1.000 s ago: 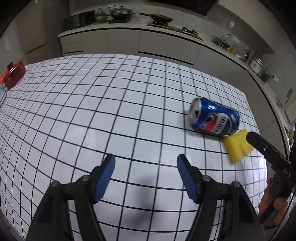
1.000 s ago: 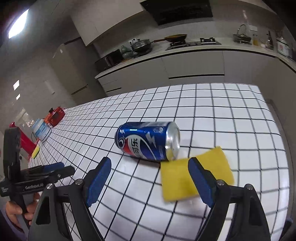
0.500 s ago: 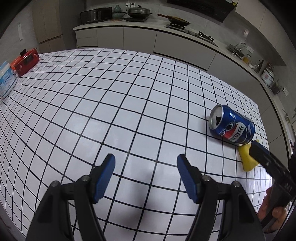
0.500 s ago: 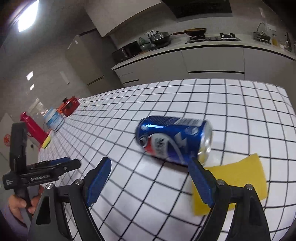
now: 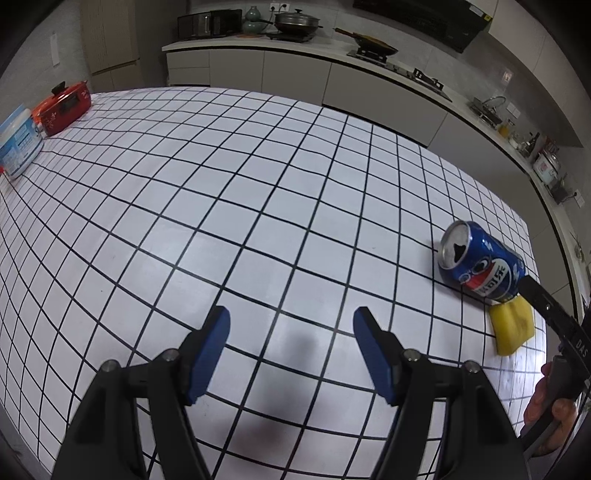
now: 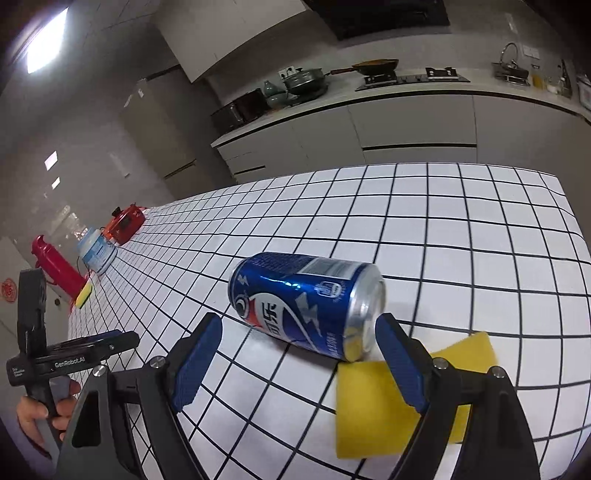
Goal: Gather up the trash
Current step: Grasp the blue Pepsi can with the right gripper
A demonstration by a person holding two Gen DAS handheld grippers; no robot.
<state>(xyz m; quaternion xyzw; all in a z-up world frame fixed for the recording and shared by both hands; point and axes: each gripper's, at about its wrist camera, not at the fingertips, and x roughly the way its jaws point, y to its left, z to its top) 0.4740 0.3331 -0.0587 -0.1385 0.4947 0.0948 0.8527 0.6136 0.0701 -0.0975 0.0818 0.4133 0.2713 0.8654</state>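
Observation:
A blue Pepsi can (image 6: 306, 302) lies on its side on the white tiled table (image 6: 461, 236); it also shows in the left wrist view (image 5: 480, 264) at the far right. A yellow sponge (image 6: 373, 410) lies flat beside the can's end, also seen in the left wrist view (image 5: 513, 326). My right gripper (image 6: 299, 347) is open and empty, its tips just in front of the can. My left gripper (image 5: 291, 332) is open and empty above bare tiles, well left of the can.
At the table's far left end stand a red pot (image 5: 62, 107), a white and blue tub (image 5: 18, 144), a red bottle (image 6: 55, 266) and a second small sponge (image 6: 84, 293). A kitchen counter with pans (image 5: 295, 22) runs behind. The table edge (image 5: 535, 236) is close to the can.
My right gripper has moved closer to the can, which now sits just beyond its open jaws. My left gripper has pulled back and left, so the can has shifted to the right edge of its view.

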